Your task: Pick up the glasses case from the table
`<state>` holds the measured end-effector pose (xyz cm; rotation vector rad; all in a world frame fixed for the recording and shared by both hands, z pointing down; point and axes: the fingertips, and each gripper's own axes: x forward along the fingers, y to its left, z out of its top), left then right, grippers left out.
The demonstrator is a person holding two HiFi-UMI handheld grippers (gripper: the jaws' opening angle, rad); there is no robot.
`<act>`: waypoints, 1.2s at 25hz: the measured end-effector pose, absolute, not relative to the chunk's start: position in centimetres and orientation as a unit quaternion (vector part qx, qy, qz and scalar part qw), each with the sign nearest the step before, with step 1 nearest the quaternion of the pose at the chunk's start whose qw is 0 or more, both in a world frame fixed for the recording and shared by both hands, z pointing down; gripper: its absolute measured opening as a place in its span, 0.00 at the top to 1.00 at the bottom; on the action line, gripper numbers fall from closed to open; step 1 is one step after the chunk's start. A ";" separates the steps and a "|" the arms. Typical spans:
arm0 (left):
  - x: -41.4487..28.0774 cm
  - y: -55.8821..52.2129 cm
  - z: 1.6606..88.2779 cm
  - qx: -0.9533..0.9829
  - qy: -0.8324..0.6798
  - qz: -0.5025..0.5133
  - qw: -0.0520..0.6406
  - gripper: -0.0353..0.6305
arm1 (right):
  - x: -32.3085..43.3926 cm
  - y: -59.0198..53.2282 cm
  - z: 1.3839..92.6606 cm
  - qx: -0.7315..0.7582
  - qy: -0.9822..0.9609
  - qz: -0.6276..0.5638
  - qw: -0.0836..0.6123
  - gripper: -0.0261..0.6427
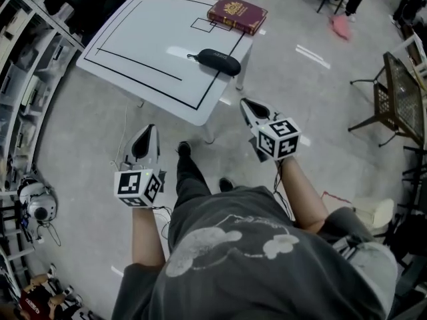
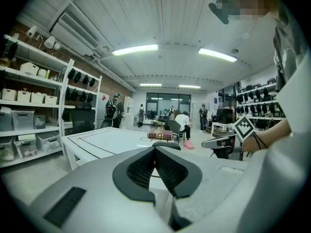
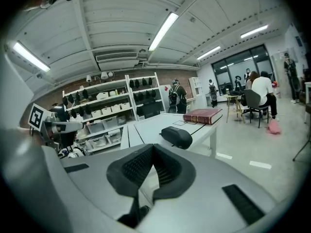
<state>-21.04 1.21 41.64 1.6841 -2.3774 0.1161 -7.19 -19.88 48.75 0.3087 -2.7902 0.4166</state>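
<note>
The black oval glasses case (image 1: pixel 219 61) lies near the front edge of the white square surface (image 1: pixel 147 45), well apart from the dark-red hardcover book (image 1: pixel 237 14). The left hand-held gripper (image 1: pixel 148 133) and right hand-held gripper (image 1: pixel 248 107) hang short of it, their 2 jaw pairs pressed together and empty, probably because the approach isn't finished.

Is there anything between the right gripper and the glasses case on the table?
Nothing visible. The right gripper, jaws together, is short of the table; only bare tabletop lies before the glasses case. The red book lies beyond the case, apart from it.
</note>
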 end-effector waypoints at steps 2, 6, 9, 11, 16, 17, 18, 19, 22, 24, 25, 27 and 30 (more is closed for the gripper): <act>-21.9 -0.6 41.9 0.598 -0.793 0.034 0.110 0.94 | -7.5 -21.0 48.8 0.126 -0.970 0.145 0.151 0.96; -23.4 -5.1 42.1 0.663 -0.740 0.034 0.108 0.94 | -8.0 -22.9 48.7 0.168 -0.963 0.146 0.155 0.96; -24.9 -8.2 42.6 0.693 -0.711 0.046 0.114 0.94 | -8.6 -24.1 48.9 0.195 -0.955 0.147 0.166 0.96; -26.0 -10.2 42.8 0.711 -0.692 0.051 0.117 0.94 | -9.1 -24.9 48.9 0.217 -0.949 0.149 0.170 0.96; -28.7 -14.8 43.4 0.761 -0.633 0.082 0.116 0.94 | -10.5 -26.8 48.8 0.279 -0.930 0.162 0.175 0.96; -29.2 -15.5 43.6 0.768 -0.624 0.084 0.118 0.94 | -10.8 -27.2 48.7 0.289 -0.927 0.163 0.174 0.96; -29.7 -16.2 43.6 0.776 -0.614 0.085 0.120 0.94 | -11.1 -27.6 48.5 0.299 -0.924 0.165 0.173 0.96; -30.1 -16.9 43.7 0.783 -0.603 0.086 0.123 0.94 | -11.3 -27.9 48.3 0.308 -0.921 0.166 0.171 0.96; -30.4 -18.9 43.9 0.809 -0.566 0.100 0.125 0.94 | -11.6 -28.7 48.0 0.334 -0.911 0.169 0.170 0.96; -30.3 -20.2 44.1 0.823 -0.542 0.118 0.120 0.94 | -11.5 -29.0 47.8 0.352 -0.904 0.171 0.170 0.96; -30.2 -20.7 44.1 0.830 -0.530 0.127 0.115 0.94 | -11.4 -29.1 47.7 0.361 -0.901 0.173 0.170 0.96; -30.0 -21.8 44.3 0.844 -0.507 0.138 0.106 0.94 | -11.2 -29.4 47.7 0.380 -0.893 0.174 0.169 0.96; -29.4 -23.2 44.5 0.866 -0.470 0.144 0.095 0.86 | -10.8 -29.6 47.7 0.406 -0.881 0.177 0.166 0.96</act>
